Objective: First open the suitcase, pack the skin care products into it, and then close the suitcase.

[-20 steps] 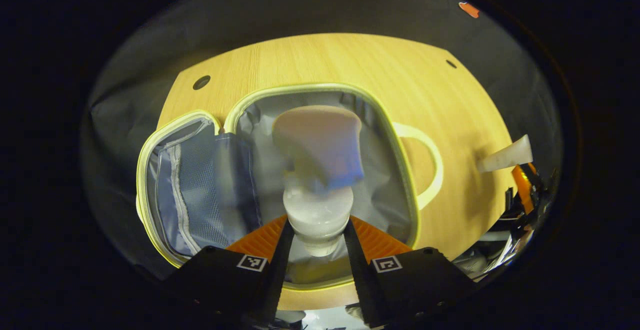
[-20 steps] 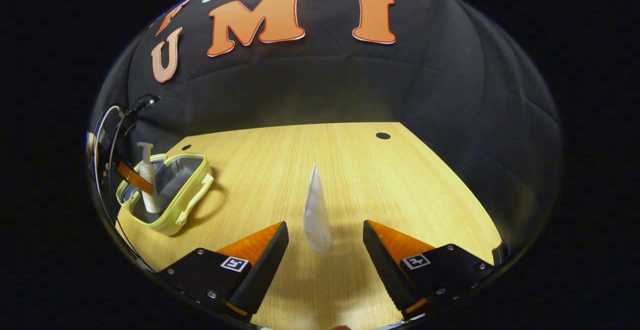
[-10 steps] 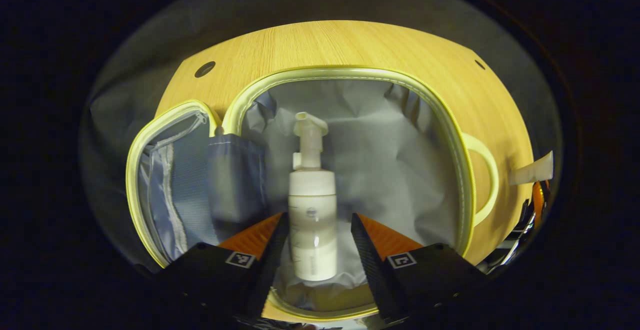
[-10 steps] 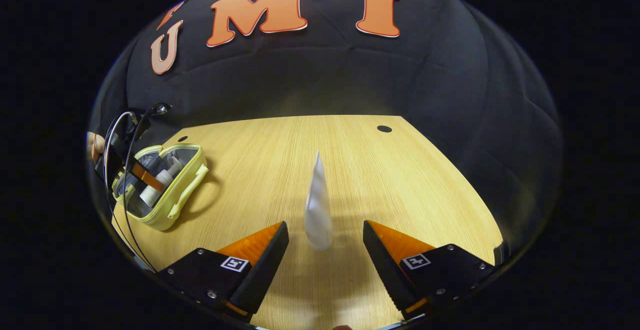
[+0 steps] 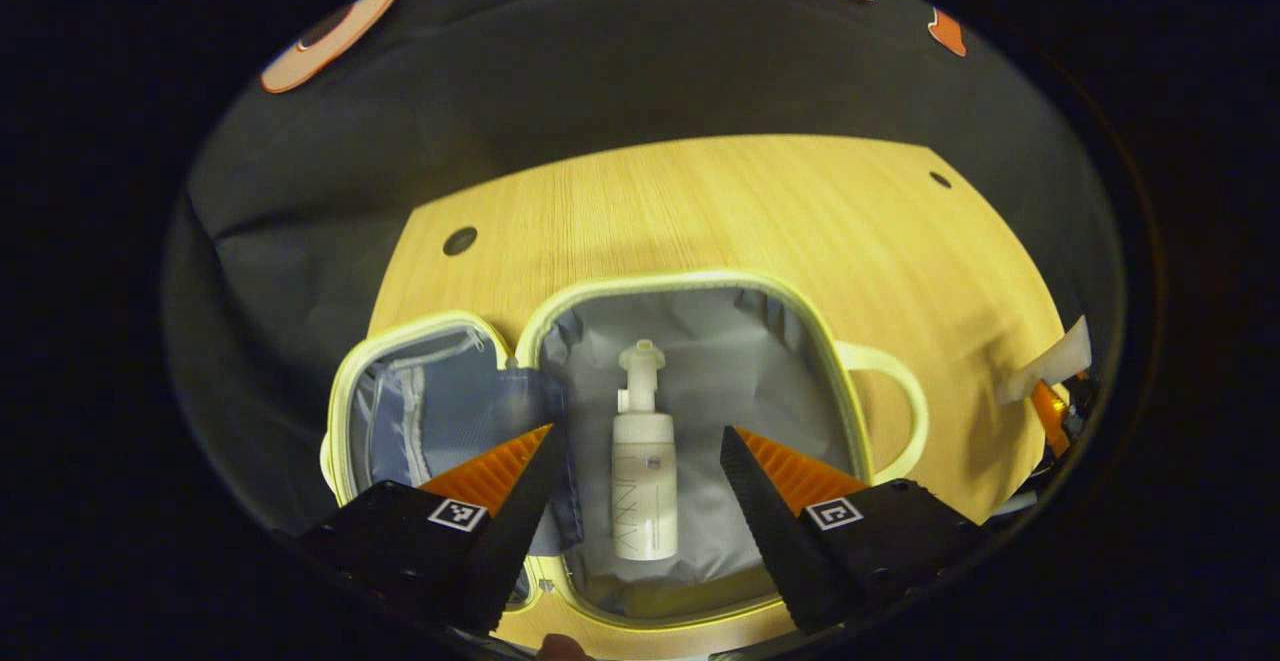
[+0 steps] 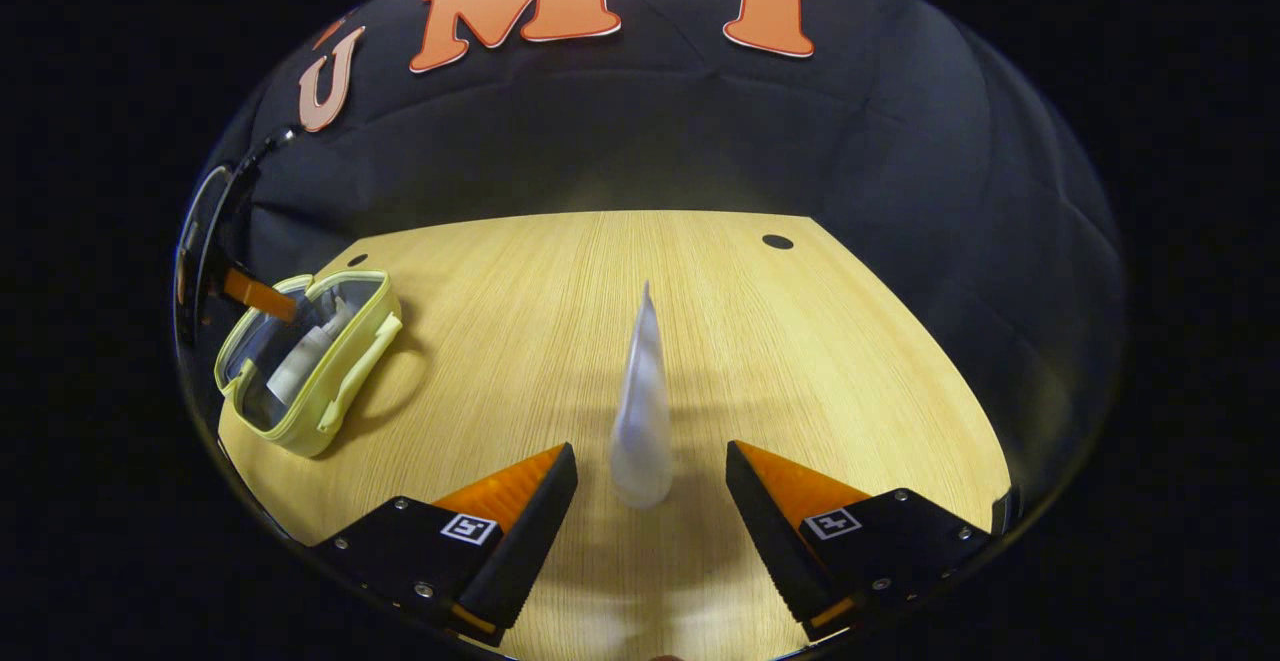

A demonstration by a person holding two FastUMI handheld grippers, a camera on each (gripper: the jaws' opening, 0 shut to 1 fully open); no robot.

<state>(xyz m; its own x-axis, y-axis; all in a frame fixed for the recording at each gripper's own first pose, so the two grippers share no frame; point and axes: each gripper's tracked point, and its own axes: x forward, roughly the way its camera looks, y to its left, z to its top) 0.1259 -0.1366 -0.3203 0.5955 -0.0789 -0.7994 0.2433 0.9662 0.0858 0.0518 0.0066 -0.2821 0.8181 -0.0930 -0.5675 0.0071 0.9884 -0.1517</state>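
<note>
Suitcase: a small soft case with a pale yellow-green zip rim and a loop handle lay open on the counter, ahead of the left tongs; its crinkled grey lining showed, and the lid flap with a mesh pocket lay to the left.
Pump bottle: a white cylinder with a pump head lay flat on the lining, nozzle pointing away, between the fingers of the left tongs but touching neither; the print on its side was too small to read.
Tube: a white, tapering squeeze tube stood cap-down on the counter, between the fingers of the right tongs and apart from both.
Left tongs: spread wide, hanging above the open case.
Right tongs: spread wide, low over the counter, one finger on each side of the tube; the case sat far off to their left.
Counter: light wood grain, with small dark round holes near its far corners.
</note>
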